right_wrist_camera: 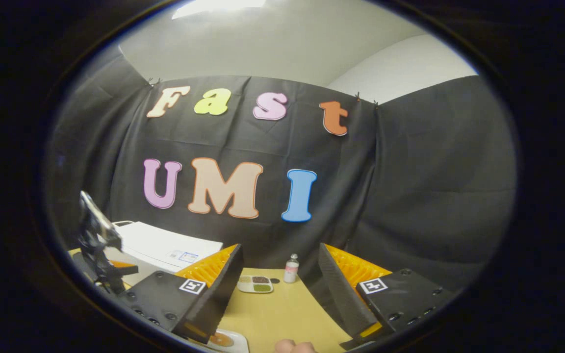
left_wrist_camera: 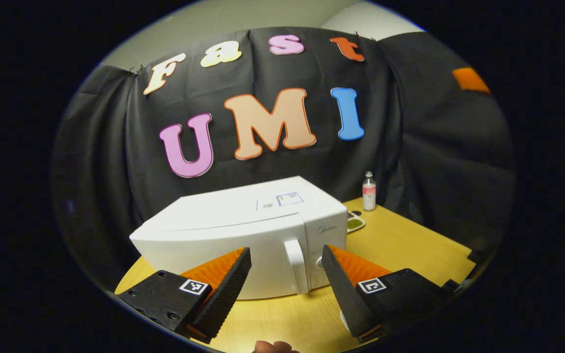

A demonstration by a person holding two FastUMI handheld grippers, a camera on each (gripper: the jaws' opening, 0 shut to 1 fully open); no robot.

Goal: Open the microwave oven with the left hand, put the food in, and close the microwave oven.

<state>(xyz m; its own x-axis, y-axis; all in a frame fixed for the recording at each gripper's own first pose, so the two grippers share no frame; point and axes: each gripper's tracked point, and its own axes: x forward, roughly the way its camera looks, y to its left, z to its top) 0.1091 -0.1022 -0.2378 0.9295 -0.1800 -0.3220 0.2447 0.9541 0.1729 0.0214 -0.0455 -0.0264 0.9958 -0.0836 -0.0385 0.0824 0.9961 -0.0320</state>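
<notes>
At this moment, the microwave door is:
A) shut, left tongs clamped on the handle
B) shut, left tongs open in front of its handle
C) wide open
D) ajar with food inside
B: in the left gripper view the microwave door sits flush, and the left tongs stand spread before the handle, not touching.

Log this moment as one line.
microwave: door closed | left tool: open, facing handle | right tool: open, empty | food tray: on table

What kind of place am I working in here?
Likely a staged demo booth, not a real kitchen: a black cloth wall hangs behind a wooden table holding a white microwave oven, door shut, a small bottle and a compartment tray of food.
</notes>
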